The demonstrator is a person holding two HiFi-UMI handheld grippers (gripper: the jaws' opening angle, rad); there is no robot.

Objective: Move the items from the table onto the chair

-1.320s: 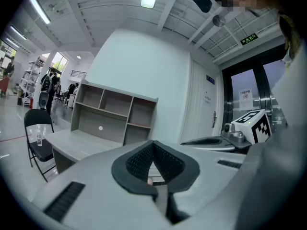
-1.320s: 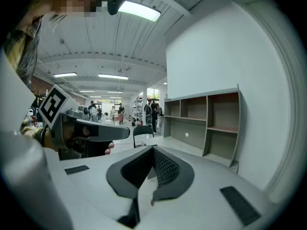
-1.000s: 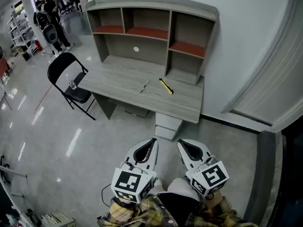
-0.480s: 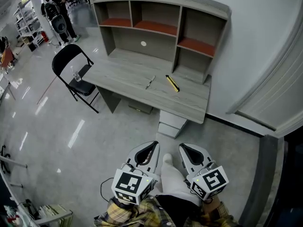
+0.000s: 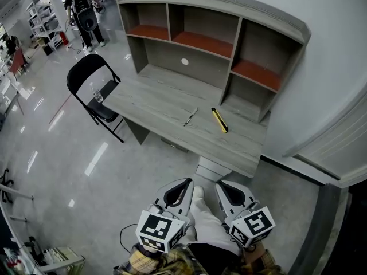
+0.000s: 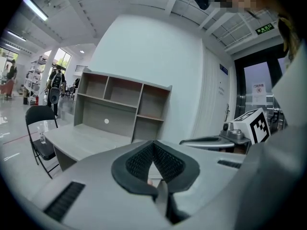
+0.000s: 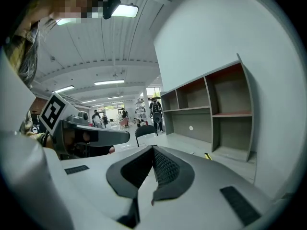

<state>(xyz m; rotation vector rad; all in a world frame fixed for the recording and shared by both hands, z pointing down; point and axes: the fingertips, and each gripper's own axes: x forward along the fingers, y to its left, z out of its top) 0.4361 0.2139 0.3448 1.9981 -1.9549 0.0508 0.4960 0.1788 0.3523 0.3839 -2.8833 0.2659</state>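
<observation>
The left gripper [image 5: 181,185] and right gripper [image 5: 226,187] were pinched shut on nothing and held low, apparently just being carried. Well ahead of them on the desk [image 5: 155,105] lay a yellow utility knife [image 5: 219,120] and a slim silver tool [image 5: 190,117]. The black folding chair [image 5: 92,87] stood far ahead-left.

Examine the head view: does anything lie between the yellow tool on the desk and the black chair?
Yes. A slim silver item lies on the desk beside the yellow tool, on its chair side. A clear bottle stands on the chair's seat.
</observation>
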